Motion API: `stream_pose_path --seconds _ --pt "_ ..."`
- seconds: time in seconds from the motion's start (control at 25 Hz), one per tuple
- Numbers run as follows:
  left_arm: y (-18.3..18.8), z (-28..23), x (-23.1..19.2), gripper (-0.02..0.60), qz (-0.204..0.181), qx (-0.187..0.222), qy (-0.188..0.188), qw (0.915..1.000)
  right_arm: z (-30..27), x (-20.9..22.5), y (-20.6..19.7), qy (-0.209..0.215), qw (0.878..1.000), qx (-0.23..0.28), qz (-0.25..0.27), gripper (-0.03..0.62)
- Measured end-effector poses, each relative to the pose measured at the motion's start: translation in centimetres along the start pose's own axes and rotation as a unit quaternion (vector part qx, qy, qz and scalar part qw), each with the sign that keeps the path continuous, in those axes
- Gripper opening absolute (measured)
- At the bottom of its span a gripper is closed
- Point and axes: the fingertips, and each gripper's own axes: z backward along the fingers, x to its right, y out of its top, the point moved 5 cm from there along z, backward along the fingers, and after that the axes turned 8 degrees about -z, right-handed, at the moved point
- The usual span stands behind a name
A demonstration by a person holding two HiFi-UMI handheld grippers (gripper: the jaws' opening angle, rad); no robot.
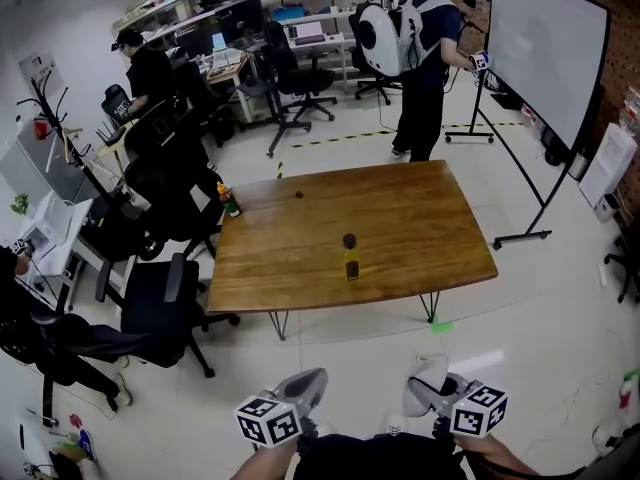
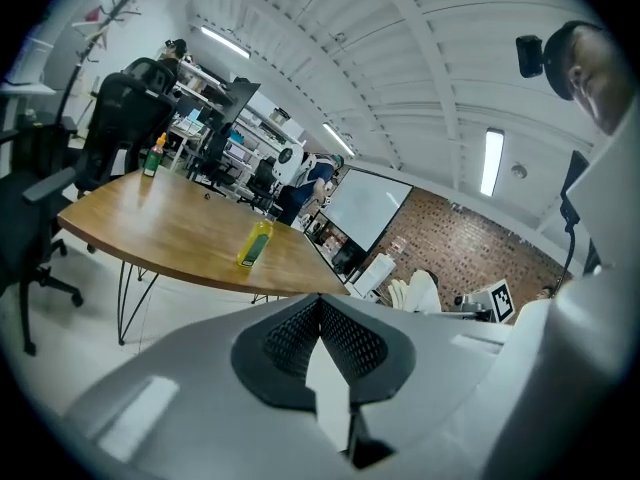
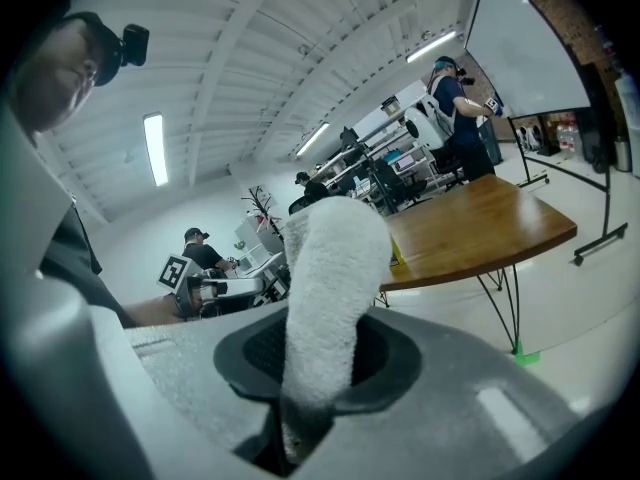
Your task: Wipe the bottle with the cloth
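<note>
Two grippers in hand, both low at the near side and well apart from the table. Pinches the white cloth in the right gripper, rolled end sticking out past the jaws, presumably so a soft pad leads into the wipe. Holds the left gripper pressed together on nothing, probably spare to steady the bottle. Finds that bottle, yellow with a dark cap, upright close to the table's near edge, roughly centred, seemingly set within easy reach from this side. Reads as the approach: no contact yet, wiping not begun. Calls for stepping closer first, then bracing the bottle lest rubbing tip it.
</note>
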Motion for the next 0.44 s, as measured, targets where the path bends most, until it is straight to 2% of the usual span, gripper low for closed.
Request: stream_pose_path --seconds 0.16,0.44 --pt "-0.1 0.6 -0.5 0.015 -0.005 -0.015 -0.009 0.9998 -0.5 -0.8 -0.8 -0.007 1.0 0.006 -0.008 0.069" --pt "0.4 1.0 -0.9 0.015 -0.011 -0.012 -0.018 0.9997 -0.9 -1.5 -1.0 -0.014 1.0 0.01 -0.003 0.069"
